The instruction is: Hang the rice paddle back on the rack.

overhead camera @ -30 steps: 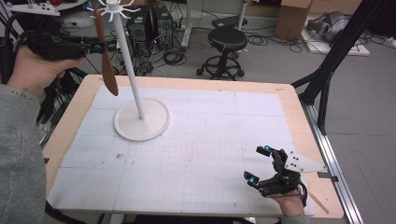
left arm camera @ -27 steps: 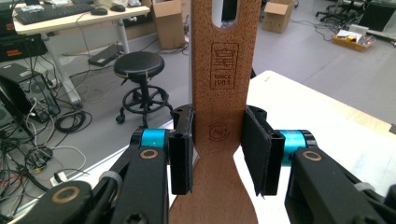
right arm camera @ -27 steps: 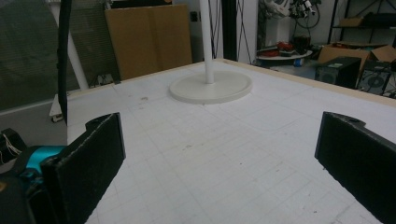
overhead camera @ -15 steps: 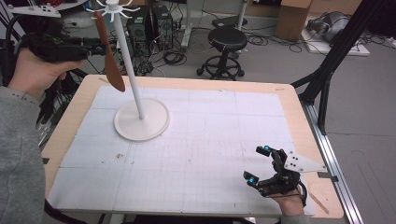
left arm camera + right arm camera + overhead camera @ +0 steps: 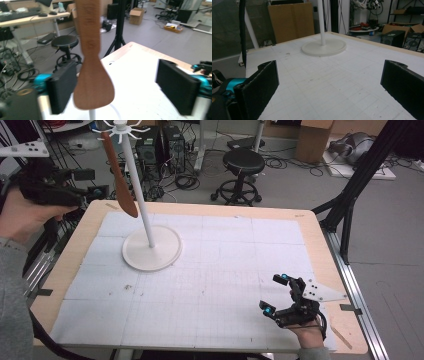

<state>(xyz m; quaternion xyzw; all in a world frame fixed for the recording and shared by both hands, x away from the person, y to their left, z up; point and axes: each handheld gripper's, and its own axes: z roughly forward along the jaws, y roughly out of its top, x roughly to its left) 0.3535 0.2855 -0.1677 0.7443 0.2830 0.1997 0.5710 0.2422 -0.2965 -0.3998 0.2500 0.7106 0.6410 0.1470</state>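
A white stand (image 5: 150,240), a thin pole on a round base, sits on the gridded white mat (image 5: 210,285) toward the far left of the table (image 5: 320,240). A wooden spatula (image 5: 120,175) hangs from one of the small hooks at the top of the pole, blade downward, just left of the pole and above the mat's far-left corner. The left gripper (image 5: 95,194) is held in the air left of the spatula, off the table's left edge, by the person's left hand (image 5: 25,215). In the left gripper view its jaws stand wide apart; the spatula (image 5: 92,62) hangs between them, close by the left-hand jaw, but whether it touches that jaw cannot be told through the blur. The right gripper (image 5: 278,295) rests low at the near right of the mat, jaws spread and nothing between them. In the right gripper view it looks across the bare mat (image 5: 332,80) toward the stand's base (image 5: 323,47).
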